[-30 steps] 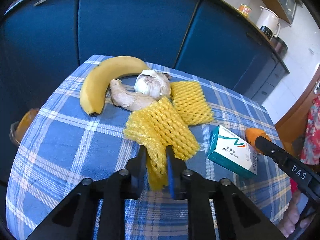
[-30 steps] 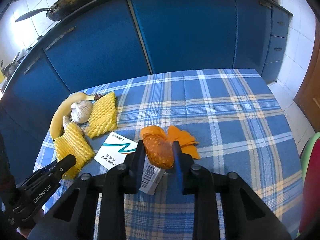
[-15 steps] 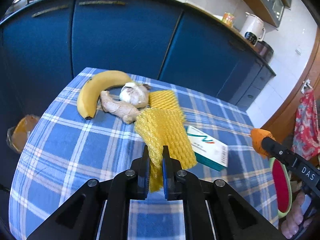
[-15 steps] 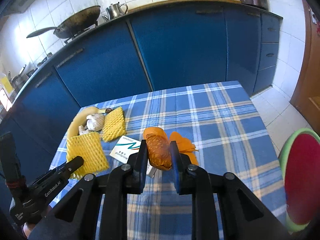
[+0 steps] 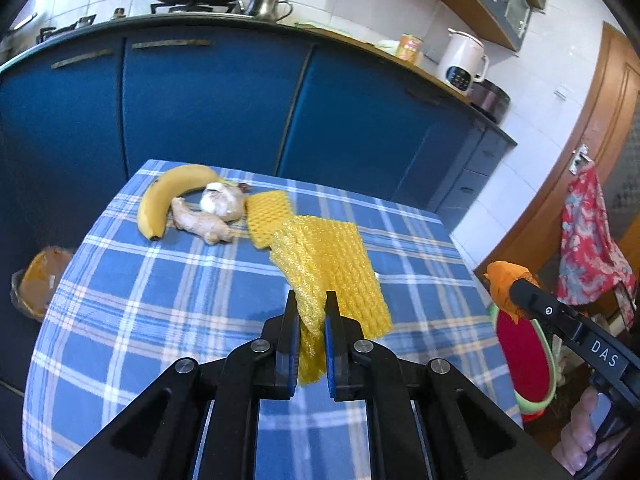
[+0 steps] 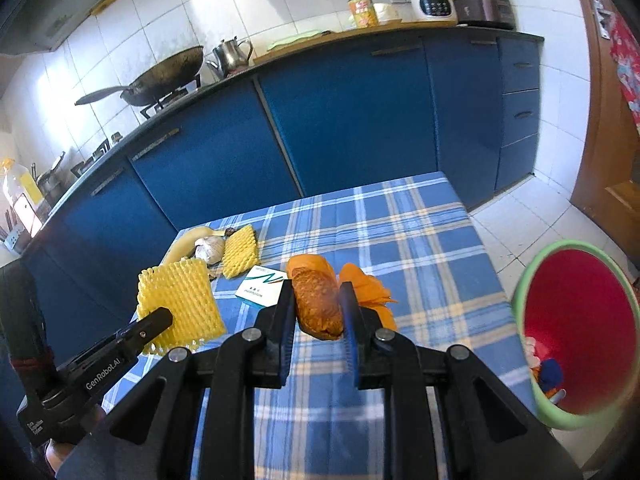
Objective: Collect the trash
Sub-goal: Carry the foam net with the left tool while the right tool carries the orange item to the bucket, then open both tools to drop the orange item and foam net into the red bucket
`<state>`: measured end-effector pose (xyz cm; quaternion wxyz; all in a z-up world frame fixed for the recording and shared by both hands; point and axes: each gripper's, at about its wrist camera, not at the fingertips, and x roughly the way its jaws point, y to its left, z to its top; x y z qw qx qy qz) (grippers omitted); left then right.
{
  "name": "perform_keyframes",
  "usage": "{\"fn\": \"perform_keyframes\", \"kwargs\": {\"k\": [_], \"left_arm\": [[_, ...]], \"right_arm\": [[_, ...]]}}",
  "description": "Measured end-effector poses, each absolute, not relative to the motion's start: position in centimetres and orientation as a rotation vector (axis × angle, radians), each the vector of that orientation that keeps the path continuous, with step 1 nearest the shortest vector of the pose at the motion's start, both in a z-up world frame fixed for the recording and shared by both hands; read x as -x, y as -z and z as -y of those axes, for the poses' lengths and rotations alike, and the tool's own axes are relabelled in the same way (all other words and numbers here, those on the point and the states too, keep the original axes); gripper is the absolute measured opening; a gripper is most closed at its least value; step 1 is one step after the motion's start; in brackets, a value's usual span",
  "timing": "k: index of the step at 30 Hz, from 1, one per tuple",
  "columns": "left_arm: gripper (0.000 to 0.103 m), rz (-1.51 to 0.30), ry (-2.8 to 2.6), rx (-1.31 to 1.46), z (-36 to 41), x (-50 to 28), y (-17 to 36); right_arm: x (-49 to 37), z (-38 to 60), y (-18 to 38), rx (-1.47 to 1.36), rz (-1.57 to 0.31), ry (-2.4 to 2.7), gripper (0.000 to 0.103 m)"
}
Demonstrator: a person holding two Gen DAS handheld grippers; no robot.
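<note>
My left gripper is shut on a corner of a yellow foam fruit net, which hangs above the blue plaid table. The right wrist view shows that net at the left with the left gripper on it. My right gripper is shut on a piece of orange peel, held above the table. In the left wrist view the right gripper holds the peel near a green bin with a red inside. The bin stands on the floor right of the table.
A second foam net, a banana, ginger and garlic lie at the table's far side. A white and teal box and more orange peel lie mid-table. Blue cabinets stand behind.
Both grippers have risen and drawn back from the table, each keeping its load. The foam net now hangs clear of the cloth, and the bin has come further into view.
</note>
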<state>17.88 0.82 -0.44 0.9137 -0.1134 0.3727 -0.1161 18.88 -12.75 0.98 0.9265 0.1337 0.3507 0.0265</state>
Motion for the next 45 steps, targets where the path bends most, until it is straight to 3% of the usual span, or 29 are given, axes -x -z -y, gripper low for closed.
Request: {"fn": "perform_keyframes", "kwargs": {"k": [22,45], "left_arm": [[0.010,-0.751,0.422,0.134,8.8,-13.5,-2.1],[0.010,-0.844,0.574,-0.015,21.4,-14.2,0.8]], "right_arm": [[-9.3,22.5,-2.3,-0.387,-0.667,0.125,0.025],[-6.4,34.6,4.0,-0.532,-0.727,0.319,0.030]]}}
